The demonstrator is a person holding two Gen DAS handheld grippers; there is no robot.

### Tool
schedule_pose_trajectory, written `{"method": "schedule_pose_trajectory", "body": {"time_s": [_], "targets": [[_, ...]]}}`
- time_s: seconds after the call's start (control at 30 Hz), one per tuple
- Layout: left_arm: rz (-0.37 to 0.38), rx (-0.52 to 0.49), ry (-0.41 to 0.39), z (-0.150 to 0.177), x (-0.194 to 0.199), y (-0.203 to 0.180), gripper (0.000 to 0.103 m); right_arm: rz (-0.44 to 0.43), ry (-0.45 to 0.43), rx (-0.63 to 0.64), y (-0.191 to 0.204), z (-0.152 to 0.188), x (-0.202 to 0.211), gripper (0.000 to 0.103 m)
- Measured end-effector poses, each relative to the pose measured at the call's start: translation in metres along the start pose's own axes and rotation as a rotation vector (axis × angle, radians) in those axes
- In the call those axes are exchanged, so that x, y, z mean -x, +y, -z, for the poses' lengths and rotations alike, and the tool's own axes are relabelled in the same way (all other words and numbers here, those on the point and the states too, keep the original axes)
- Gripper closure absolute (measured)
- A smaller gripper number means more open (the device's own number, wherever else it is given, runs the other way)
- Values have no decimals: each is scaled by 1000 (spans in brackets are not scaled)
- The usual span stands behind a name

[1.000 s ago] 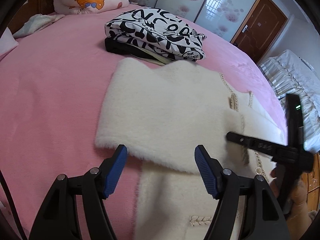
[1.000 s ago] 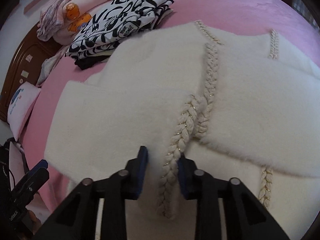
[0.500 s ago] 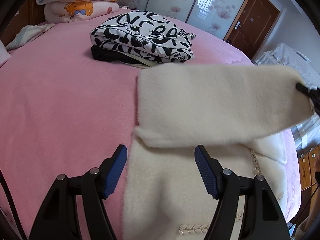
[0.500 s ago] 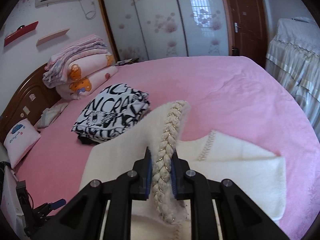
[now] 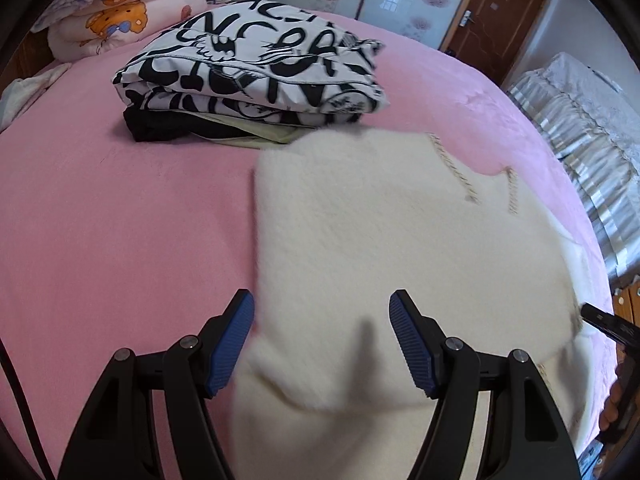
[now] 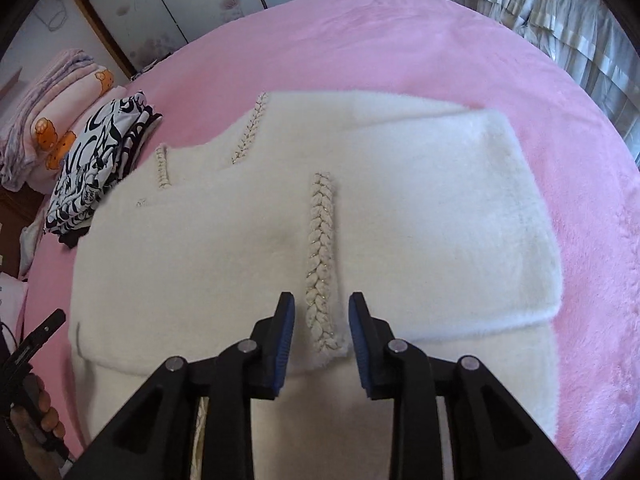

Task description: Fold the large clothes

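A cream fluffy garment (image 5: 360,240) with braided trim (image 6: 320,248) lies folded over itself on the pink bed (image 5: 100,220). My left gripper (image 5: 322,340) hovers open over the garment's near left edge, with nothing pinched between its blue pads. My right gripper (image 6: 320,336) is opening: the end of the braided trim lies between its jaws, and the pads stand clear of it. The folded-over panel (image 6: 460,208) rests flat on the garment's body. In the left wrist view the right gripper's tip (image 5: 608,324) shows at the garment's right edge.
A stack of folded black-and-white clothes (image 5: 256,76) sits just behind the garment. Rolled quilts with bear prints (image 5: 120,12) lie at the head of the bed. A second bed with a frilled cover (image 5: 580,120) stands to the right. A hand (image 6: 40,412) holds the left gripper.
The right gripper lifted the garment's left part by its braided edge, carried it across to the right and laid it down; its jaws have parted. The left gripper moved over the garment's edge.
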State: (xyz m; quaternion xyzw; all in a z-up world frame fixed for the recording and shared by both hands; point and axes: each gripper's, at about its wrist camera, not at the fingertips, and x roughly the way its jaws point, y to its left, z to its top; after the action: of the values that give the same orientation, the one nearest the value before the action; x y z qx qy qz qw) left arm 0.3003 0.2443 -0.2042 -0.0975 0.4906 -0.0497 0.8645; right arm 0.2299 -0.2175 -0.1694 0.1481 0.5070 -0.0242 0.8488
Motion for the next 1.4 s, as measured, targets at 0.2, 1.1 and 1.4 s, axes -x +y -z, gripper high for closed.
{"method": "schedule_pose_trajectory", "body": {"time_s": [0.2,1.1,1.4], "targets": [[55,91,113,-27,-44,28,34,-40,-20,26,0,-16,-9,48],[36,56,17,-43,-63,33,84,39,-33,156,45,-64,-77,65],[6,0,-53,-27,6,-4,70,-45,-80,158,50,-26,-22,64]]}}
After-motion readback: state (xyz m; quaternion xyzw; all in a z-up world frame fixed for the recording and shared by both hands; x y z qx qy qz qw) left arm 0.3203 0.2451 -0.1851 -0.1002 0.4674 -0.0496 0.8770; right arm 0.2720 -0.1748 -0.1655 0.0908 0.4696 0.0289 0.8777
